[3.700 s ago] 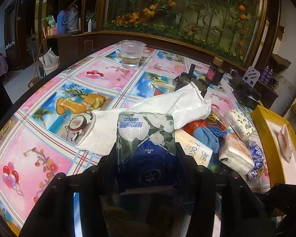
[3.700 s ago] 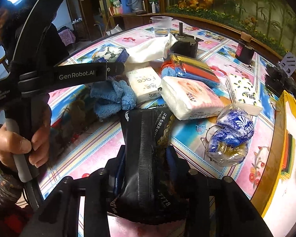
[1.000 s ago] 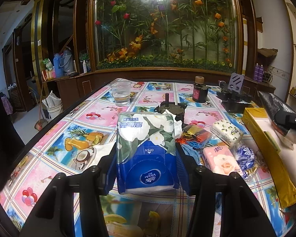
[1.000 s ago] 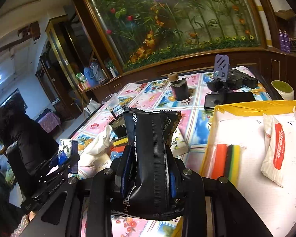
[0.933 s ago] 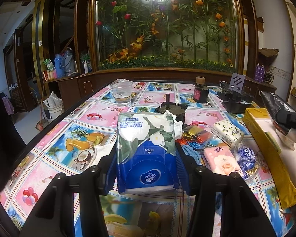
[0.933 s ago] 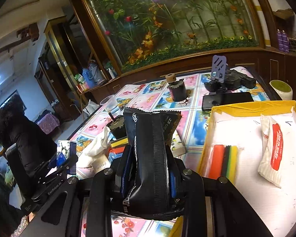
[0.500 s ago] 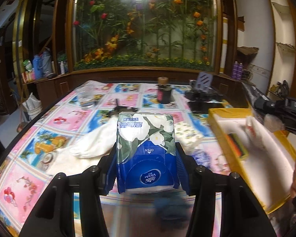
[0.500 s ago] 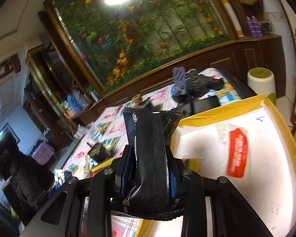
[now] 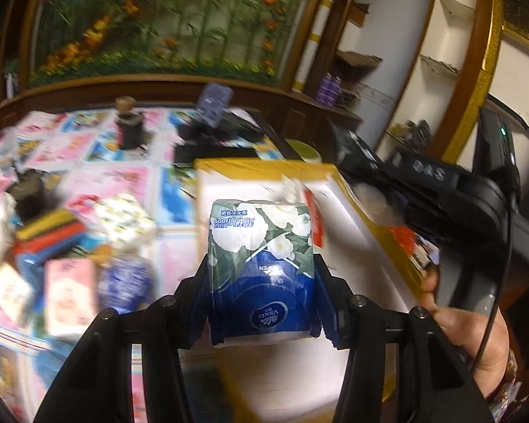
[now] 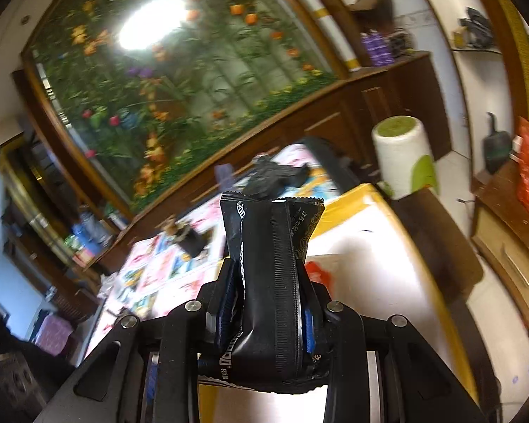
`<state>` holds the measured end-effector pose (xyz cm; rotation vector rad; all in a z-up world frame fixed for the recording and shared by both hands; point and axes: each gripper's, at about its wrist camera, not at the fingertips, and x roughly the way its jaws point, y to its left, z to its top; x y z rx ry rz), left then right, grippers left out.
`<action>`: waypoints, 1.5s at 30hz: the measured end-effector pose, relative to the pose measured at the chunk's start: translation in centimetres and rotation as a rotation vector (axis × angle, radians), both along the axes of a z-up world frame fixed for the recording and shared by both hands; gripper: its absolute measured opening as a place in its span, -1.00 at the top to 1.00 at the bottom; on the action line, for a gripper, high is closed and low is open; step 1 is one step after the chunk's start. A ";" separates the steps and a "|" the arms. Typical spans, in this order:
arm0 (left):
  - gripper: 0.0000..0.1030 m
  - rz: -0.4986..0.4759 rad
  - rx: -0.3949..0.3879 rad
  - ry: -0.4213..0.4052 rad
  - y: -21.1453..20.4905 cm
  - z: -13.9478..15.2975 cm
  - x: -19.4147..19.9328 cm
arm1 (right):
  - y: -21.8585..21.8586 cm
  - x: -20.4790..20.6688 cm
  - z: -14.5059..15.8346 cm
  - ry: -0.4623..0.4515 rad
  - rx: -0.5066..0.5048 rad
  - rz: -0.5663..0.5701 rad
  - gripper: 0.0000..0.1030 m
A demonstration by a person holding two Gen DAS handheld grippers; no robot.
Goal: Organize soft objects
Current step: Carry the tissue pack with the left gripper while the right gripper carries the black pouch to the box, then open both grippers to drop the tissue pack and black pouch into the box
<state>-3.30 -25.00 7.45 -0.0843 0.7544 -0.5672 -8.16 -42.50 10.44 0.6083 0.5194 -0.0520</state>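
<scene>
My left gripper (image 9: 262, 275) is shut on a blue and green flowered tissue pack (image 9: 261, 246), held above the near end of the yellow-rimmed white tray (image 9: 377, 243). A red and white packet (image 9: 315, 222) lies in the tray behind the pack. My right gripper (image 10: 269, 303) is shut on a black crinkle-edged pouch (image 10: 269, 275) over the same tray (image 10: 377, 246), whose yellow rim (image 10: 345, 197) shows ahead. In the left wrist view the right gripper's black body (image 9: 441, 204) hangs over the tray's right side, held by a hand (image 9: 476, 338).
More soft packs lie left of the tray on the patterned tablecloth (image 9: 123, 176): a pink pack (image 9: 70, 285), a blue and white bag (image 9: 127, 278), a spotted pack (image 9: 127, 218), stacked coloured sponges (image 9: 49, 232). A dark jar (image 9: 128, 130) and black devices (image 9: 222, 130) stand farther back. A white and green stool (image 10: 403, 155) stands beyond the table.
Both grippers have swung right, from over the table's pile to over the yellow tray, each still holding its pack. The right gripper has rolled, so its view is tilted.
</scene>
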 end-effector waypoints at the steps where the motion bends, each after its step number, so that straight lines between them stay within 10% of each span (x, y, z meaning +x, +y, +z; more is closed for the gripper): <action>1: 0.01 -0.021 0.006 0.015 -0.8 -0.5 -0.1 | -0.6 0.0 -0.2 0.017 0.001 -0.027 0.35; 18: 0.01 -0.088 0.084 0.040 -3.3 -3.4 -0.7 | -1.6 3.1 -3.7 0.233 -0.011 -0.029 0.36; 35: 0.00 -0.098 0.113 0.034 -3.9 -3.9 -1.0 | -0.8 3.5 -3.8 0.238 -0.016 -0.031 0.30; 39: -0.02 -0.101 0.108 0.046 -3.9 -3.9 -1.0 | -0.9 3.3 -3.5 0.229 -0.011 -0.049 -0.09; 45: -0.20 -0.098 0.087 0.036 -3.5 -3.6 -1.0 | -0.9 2.7 -2.8 0.194 -0.014 -0.059 -0.09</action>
